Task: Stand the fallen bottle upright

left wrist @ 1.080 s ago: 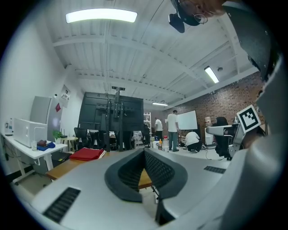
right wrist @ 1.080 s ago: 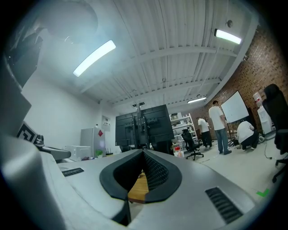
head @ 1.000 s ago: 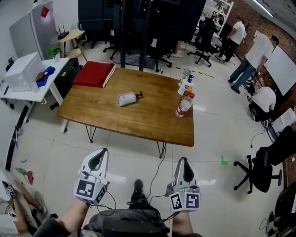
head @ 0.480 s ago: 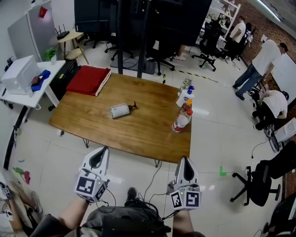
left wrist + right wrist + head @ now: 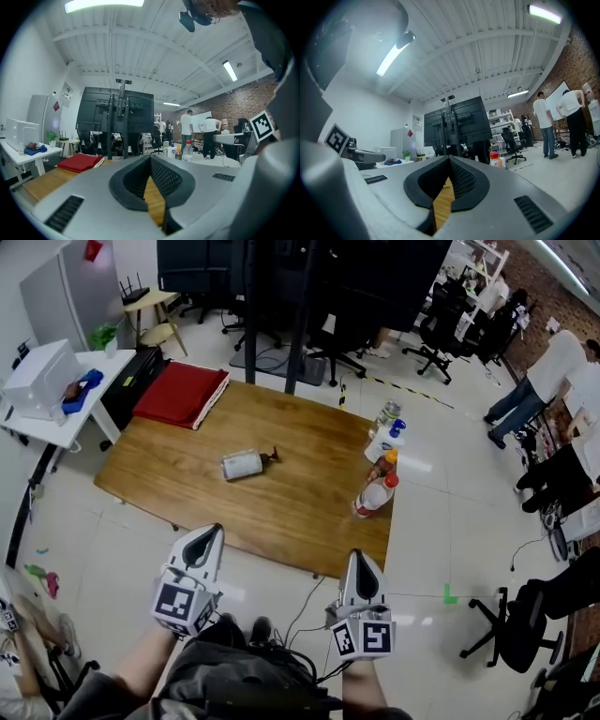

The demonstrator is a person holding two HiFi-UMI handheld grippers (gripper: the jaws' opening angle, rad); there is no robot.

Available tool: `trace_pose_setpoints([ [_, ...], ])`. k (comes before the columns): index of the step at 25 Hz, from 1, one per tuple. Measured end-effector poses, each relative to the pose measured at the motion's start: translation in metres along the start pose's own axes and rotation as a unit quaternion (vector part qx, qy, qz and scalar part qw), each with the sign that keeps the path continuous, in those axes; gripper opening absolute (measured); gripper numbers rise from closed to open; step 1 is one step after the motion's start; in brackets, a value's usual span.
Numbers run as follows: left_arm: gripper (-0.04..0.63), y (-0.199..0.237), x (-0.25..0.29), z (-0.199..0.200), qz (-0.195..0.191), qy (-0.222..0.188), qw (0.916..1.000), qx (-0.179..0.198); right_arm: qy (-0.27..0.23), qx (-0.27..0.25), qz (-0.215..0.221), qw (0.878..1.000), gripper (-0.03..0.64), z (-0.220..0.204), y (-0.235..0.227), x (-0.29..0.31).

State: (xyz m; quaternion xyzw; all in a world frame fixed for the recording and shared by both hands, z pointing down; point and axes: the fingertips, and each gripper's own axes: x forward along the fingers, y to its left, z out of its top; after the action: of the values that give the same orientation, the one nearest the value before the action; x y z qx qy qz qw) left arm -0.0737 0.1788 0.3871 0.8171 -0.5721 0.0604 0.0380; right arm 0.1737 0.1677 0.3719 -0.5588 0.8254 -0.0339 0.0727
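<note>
1. Head view: the fallen bottle [image 5: 242, 465] lies on its side near the middle of the wooden surface [image 5: 300, 498]. Its long axis runs roughly across the picture, and its dark nozzle end points to the picture's right. Both tongs hang over the floor, short of the surface's near edge and well apart from the bottle. The bottle lies ahead of the left tongs [image 5: 209, 531] and slightly toward the picture's right. The right tongs [image 5: 357, 556] stand farther off to the side, so the left looks the nearer and the likelier to reach first. A cluster of upright bottles [image 5: 379, 486] stands at the surface's right edge, and a red pad [image 5: 181, 395] lies at the far left corner.

2. Left gripper view: the left tongs [image 5: 150, 160] are closed, tip against tip, with nothing gripped. Only a sliver of wood shows through the hollow behind the tips. The red pad [image 5: 79, 161] and the upright bottles [image 5: 186, 151] appear beyond, nearly level with the camera. The fallen bottle cannot be picked out here.

3. Right gripper view: the right tongs [image 5: 449, 161] are likewise closed and hold nothing. A red-capped bottle [image 5: 494, 159] peeks over the right jaw. This view confirms the state of the tongs, which the head view is too distant to settle, yet only the head view shows how the fallen bottle lies.
</note>
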Motion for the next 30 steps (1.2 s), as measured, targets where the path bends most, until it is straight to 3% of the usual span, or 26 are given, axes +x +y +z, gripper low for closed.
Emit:
trace_pose_setpoints([
  [12,0.025,0.047,0.067,-0.003,-0.033,0.008,0.9994,-0.008,0.019,0.0,-0.017,1.0,0.015,-0.021,0.006,0.063],
  [22,0.025,0.106,0.181,-0.012,-0.089,0.027,0.9954,-0.022,0.033,0.003,-0.042,0.999,0.015,-0.047,0.012,0.186],
  [30,0.026,0.142,0.247,-0.018,-0.113,0.039,0.9922,-0.035,0.037,0.005,-0.066,0.997,0.015,-0.054,0.003,0.253],
])
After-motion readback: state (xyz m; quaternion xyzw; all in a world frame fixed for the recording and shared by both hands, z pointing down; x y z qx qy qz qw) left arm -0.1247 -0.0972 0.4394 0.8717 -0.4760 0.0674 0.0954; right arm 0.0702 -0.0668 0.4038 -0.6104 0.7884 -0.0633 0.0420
